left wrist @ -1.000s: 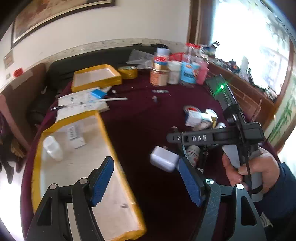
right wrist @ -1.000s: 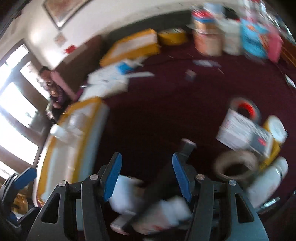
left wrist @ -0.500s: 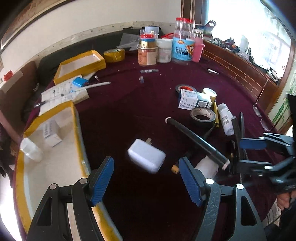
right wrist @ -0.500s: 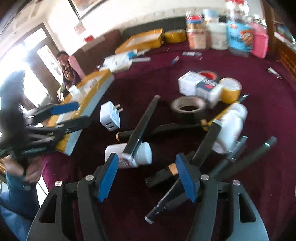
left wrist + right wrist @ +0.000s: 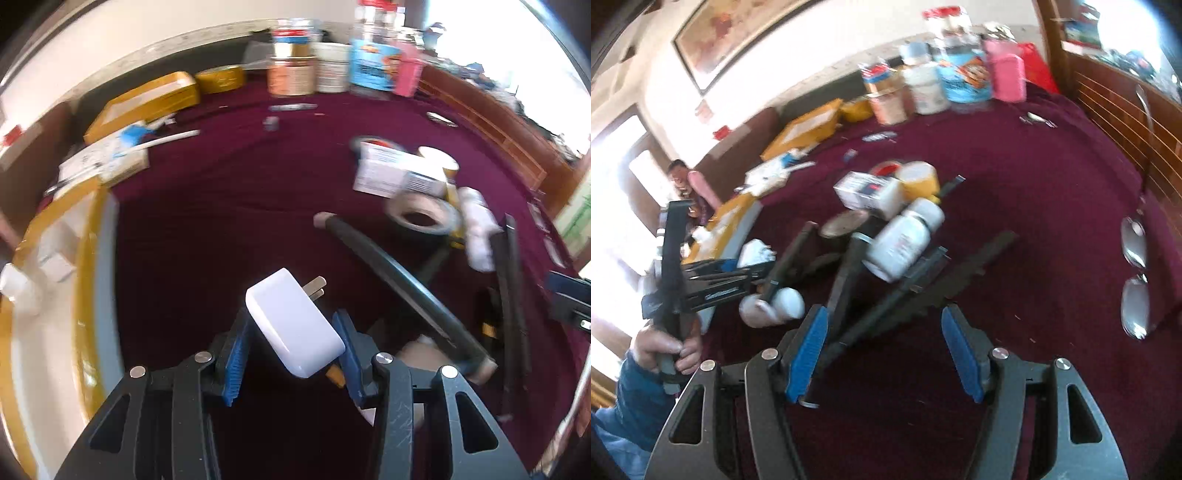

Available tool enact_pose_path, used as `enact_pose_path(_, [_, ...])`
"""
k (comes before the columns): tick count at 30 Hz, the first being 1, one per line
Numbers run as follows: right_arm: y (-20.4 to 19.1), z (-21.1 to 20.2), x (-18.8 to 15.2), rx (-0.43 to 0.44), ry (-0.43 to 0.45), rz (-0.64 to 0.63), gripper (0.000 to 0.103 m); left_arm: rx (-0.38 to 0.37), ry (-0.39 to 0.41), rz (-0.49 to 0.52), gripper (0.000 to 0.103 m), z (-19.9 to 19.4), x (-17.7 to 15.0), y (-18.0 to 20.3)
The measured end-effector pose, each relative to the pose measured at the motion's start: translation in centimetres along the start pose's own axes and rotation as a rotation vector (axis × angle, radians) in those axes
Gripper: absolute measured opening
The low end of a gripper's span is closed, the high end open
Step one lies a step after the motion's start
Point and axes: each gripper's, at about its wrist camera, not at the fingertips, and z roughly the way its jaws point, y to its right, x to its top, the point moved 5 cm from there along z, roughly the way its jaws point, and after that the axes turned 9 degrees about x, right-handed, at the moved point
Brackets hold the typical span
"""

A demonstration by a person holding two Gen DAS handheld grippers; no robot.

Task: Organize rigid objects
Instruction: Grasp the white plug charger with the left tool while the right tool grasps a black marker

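Note:
My left gripper (image 5: 291, 350) is shut on a white plug adapter (image 5: 293, 326), its prongs pointing away, held over the maroon tablecloth (image 5: 221, 206). A yellow-rimmed tray (image 5: 48, 295) lies to its left. My right gripper (image 5: 886, 350) is open and empty over a pile of black tools (image 5: 923, 291) and a white pill bottle (image 5: 905, 240). The left gripper and the adapter (image 5: 753, 253) also show at the left of the right wrist view.
A tape roll (image 5: 421, 214), a white box (image 5: 395, 173) and a yellow-lidded jar (image 5: 439, 162) sit at the right. Jars and bottles (image 5: 332, 66) stand at the far edge. Glasses (image 5: 1134, 280) lie at the right. A second tray (image 5: 147, 99) and papers lie far left.
My left gripper moved forward and closed on the white adapter, which now sits between its pads. My right gripper swung over the pile of black tools, still open.

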Motion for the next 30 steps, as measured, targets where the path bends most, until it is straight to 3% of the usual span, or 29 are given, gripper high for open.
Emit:
enact_pose_path(1, [0.2, 0.3, -0.3, -0.006, -0.009, 0.009, 0.062, 0.005, 0.007, 0.009, 0.047, -0.2, -0.2, 0.3])
enact_pose_path(4, [1.2, 1.4, -0.7, -0.035, -0.039, 0.047, 0.044, 0.025, 0.029, 0.023, 0.047, -0.8, -0.9, 0.5])
enact_pose_path(9, [3.6, 2.3, 0.4, -0.113, -0.031, 0.136, 0.042, -0.014, 0.025, 0.002, 0.045, -0.5, -1.1, 0.0])
enact_pose_path(12, [4.2, 3.1, 1.5, -0.119, -0.025, 0.161, 0.042, -0.015, 0.032, 0.0, 0.045, -0.4, -1.0, 0.0])
enact_pose_path(17, [3.0, 4.9, 2.6, -0.276, -0.057, 0.045, 0.041, -0.022, 0.037, 0.0, 0.045, -0.4, -1.0, 0.0])
enact_pose_path(19, [2.8, 5.1, 2.5, -0.322, -0.077, -0.002, 0.034, -0.024, 0.04, 0.001, 0.045, -0.4, -1.1, 0.0])
enact_pose_path(20, [2.8, 4.9, 2.3, -0.349, -0.088, -0.038, 0.024, -0.025, 0.04, 0.002, 0.045, -0.4, -1.1, 0.0])
enact_pose_path(21, [3.0, 4.6, 2.1, -0.349, -0.091, -0.039, 0.015, -0.025, 0.041, 0.003, 0.045, -0.4, -1.1, 0.0])
enact_pose_path(23, [3.7, 3.8, 1.6, -0.32, -0.098, -0.016, 0.014, -0.025, 0.044, 0.0, 0.044, -0.5, -1.2, -0.1])
enact_pose_path(25, [4.4, 2.9, 1.2, -0.304, -0.079, 0.01, 0.014, -0.027, 0.047, -0.009, 0.026, -0.6, -1.1, -0.1])
enact_pose_path(30, [4.7, 0.9, 0.3, -0.181, 0.015, 0.085, 0.014, -0.052, 0.035, -0.04, 0.025, -0.8, -1.2, -0.3])
